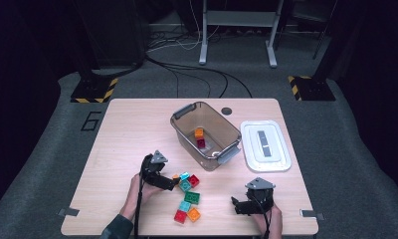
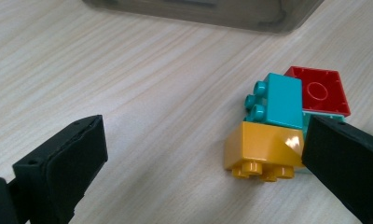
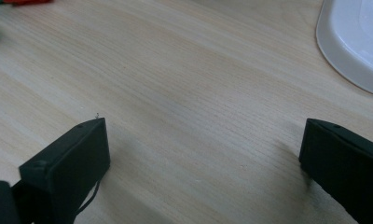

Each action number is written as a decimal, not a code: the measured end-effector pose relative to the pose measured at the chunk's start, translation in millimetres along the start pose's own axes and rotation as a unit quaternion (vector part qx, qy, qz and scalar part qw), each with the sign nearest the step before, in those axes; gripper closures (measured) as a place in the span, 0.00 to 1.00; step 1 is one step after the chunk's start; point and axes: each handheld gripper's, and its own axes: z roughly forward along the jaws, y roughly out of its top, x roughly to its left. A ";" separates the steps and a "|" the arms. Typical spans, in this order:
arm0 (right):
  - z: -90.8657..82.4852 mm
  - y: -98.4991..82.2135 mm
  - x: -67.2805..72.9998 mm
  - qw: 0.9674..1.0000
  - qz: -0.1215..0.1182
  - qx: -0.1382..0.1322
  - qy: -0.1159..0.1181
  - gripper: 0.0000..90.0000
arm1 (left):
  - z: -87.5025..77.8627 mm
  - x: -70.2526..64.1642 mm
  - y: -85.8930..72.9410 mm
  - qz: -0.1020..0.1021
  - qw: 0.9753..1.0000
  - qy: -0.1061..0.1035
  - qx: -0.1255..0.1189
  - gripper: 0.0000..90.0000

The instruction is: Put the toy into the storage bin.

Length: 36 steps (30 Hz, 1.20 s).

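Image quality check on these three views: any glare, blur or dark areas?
High view: table evenly lit, surroundings almost black, overall soft. Left gripper view: sharp on the wood grain, a small glare spot on the yellow brick, bin at the top out of focus. Right gripper view: soft shadows beside the jaws, white lid slightly blown out.

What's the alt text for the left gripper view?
Open left gripper low over a wooden table, an orange brick beside its right-hand jaw. A teal brick and red brick lie behind it.
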 end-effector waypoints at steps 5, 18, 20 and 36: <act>0.0 0.0 0.0 1.000 0.000 0.000 0.000 0.01 | 0.8 -5.7 -2.1 0.010 1.000 -0.026 0.003 0.17; 0.0 0.0 0.1 1.000 0.001 0.000 -0.001 0.01 | 0.0 -5.6 -12.2 0.002 0.998 -0.066 -0.022 0.54; 0.0 0.0 0.1 1.000 0.000 0.000 -0.001 0.01 | -0.6 -4.9 -13.4 0.003 0.997 -0.067 -0.024 0.57; 0.0 0.1 0.1 1.000 0.001 0.000 -0.001 0.01 | -8.4 -5.1 -13.5 0.001 0.997 -0.064 -0.038 0.64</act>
